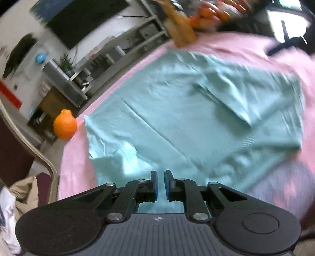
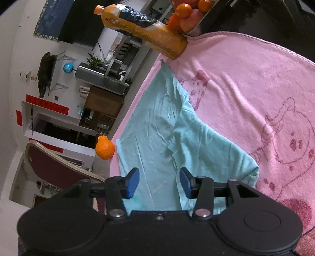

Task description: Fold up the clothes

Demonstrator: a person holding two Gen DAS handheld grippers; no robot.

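The shirt lies half-folded on the pink blanket, spread flat for the next fold. Left claw, narrow and empty, hovers at its edge; right claw gapes above it, holding nothing.

Pink blanket with printed cartoon animals as landmark. Knobbly orange at blanket's left edge. Orange-drink bottle upright at far edge; fruit bowl just beside it. Beyond blanket: dark red chair, blue globe, potted plant, steel shelf.
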